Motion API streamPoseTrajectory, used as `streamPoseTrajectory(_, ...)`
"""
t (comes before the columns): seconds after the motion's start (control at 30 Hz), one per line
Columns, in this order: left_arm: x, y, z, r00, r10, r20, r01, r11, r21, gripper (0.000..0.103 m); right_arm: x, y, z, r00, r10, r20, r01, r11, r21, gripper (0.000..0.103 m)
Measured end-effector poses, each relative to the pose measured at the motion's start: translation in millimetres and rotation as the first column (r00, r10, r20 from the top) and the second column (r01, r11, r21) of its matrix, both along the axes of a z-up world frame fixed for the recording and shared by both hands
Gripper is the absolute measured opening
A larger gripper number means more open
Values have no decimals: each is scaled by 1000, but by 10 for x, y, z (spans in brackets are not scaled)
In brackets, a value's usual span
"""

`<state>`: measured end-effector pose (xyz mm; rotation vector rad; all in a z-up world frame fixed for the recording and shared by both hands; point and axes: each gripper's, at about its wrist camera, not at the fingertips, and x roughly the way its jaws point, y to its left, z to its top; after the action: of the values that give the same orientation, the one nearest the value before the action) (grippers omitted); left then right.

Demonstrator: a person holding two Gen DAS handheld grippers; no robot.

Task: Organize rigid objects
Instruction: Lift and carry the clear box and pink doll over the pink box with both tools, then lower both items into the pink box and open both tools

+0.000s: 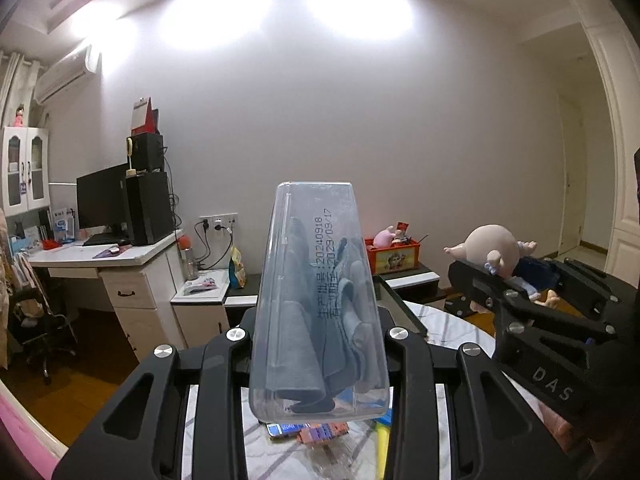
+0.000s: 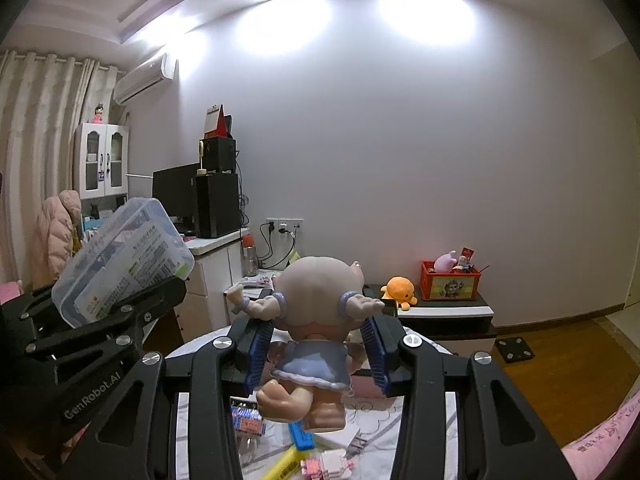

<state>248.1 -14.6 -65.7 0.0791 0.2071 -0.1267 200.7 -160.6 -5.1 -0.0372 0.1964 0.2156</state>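
Note:
My left gripper (image 1: pixel 318 334) is shut on a clear plastic box (image 1: pixel 320 300) with grey-blue cloth inside and a printed date on its side; it is raised well above the bed. The same box (image 2: pixel 128 256) shows at the left of the right wrist view. My right gripper (image 2: pixel 316 344) is shut on a pig doll (image 2: pixel 316 320) in a blue skirt, seen from behind, its blue-ribbed pads (image 2: pixel 258 354) pressing the body. That doll (image 1: pixel 498 250) appears at the right of the left wrist view in the right gripper (image 1: pixel 532 284).
Below lie small toys on a patterned bedsheet (image 2: pixel 380 440): a brick-built block (image 2: pixel 326 464), a yellow and blue piece (image 2: pixel 296 446). Ahead stand a low cabinet (image 2: pixel 440 314) with a red toy crate (image 2: pixel 450 284) and orange plush (image 2: pixel 400 292), and a white desk (image 1: pixel 120 264) with monitor.

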Motion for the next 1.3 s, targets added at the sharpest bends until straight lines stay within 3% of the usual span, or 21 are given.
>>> streamPoseTrajectory(0.2, 391, -2, -85, 999, 14, -33, -13, 1000, 18, 32, 377, -21, -23, 1000, 5, -29, -5, 1000, -11, 43)
streamPoseTrajectory(0.4, 1074, 124, -238, 992, -7, -122, 9, 1000, 15, 32, 1083, -47, -127, 994, 2, -107, -7, 999, -51, 43)
streamPoseTrajectory(0.6, 1869, 138, -592, 958, -61, -282, 53, 998, -37, 32, 1867, 34, -486, 969, 3, -247, -27, 995, -93, 43)
streamPoseTrajectory(0.77, 2309, -65, -910, 921, -81, -382, 84, 996, -8, 32, 2343, -26, -912, 929, -73, -362, 20, 989, -148, 43)
streamPoseTrajectory(1.03, 2655, -318, -1231, 863, -123, -490, 144, 990, 4, 32, 2580, -193, -1273, 887, -141, -440, 51, 977, -209, 43)
streamPoseTrajectory(1.3, 2769, -313, -1351, 833, -104, -543, 140, 990, 26, 33, 2644, -215, -1409, 872, -125, -474, 34, 980, -197, 43)
